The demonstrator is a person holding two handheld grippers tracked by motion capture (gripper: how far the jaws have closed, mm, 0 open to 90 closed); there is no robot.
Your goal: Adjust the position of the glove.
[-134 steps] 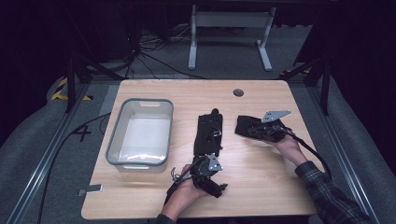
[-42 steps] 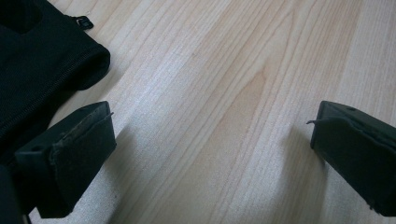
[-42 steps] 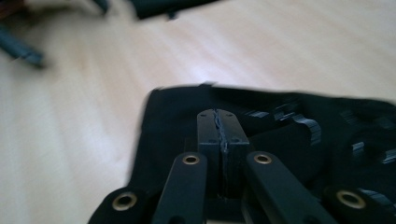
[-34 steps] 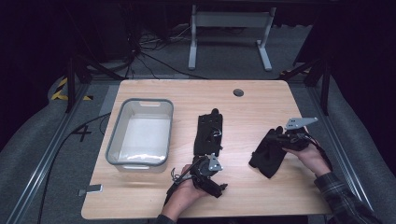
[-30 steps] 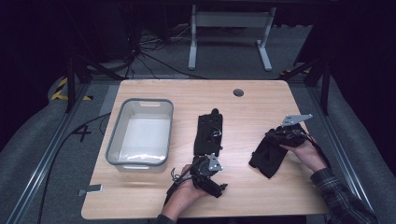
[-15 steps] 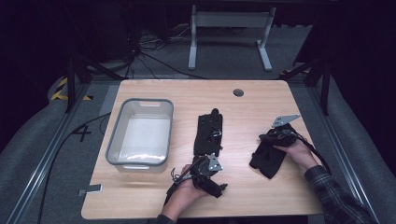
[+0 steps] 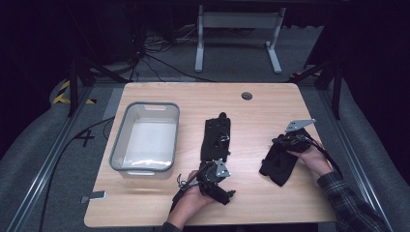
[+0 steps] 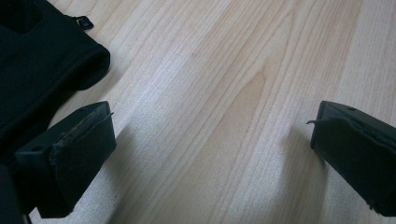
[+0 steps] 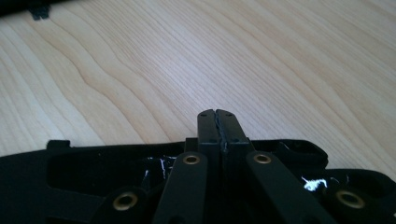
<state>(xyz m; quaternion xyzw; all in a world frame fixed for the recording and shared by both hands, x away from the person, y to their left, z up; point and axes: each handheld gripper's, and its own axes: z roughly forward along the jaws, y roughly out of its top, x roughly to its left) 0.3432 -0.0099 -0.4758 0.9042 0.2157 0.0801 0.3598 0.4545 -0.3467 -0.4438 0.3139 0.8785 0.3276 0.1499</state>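
**Right gripper pinches a black pouch near the table's right edge**

The wooden table (image 7: 159, 94) takes up the middle of the high view, pale and bare along its upper edge. On its left half stands the grey bin (image 7: 116, 145), a clear-walled tub with a light bottom, set lengthwise toward the top of the frame.

At the centre lies a flat black pouch (image 7: 216, 137), upright in the frame and touching nothing but the wood. To its right, in the lower right part of the table, a second black pouch (image 7: 278, 162) hangs crumpled from the right gripper (image 7: 285, 143) — the jaws are pressed together on its upper edge, and in the right gripper view the two black tips meet with no gap, dark fabric bunched just below them. The person's right hand (image 7: 314, 162) comes in from the lower right, in a plaid sleeve.

The left gripper (image 7: 215, 176) rests low in the frame, just below the centre pouch. In the left gripper view its jaws are spread wide over bare wood — nothing between them — with a corner of black fabric at the upper left.
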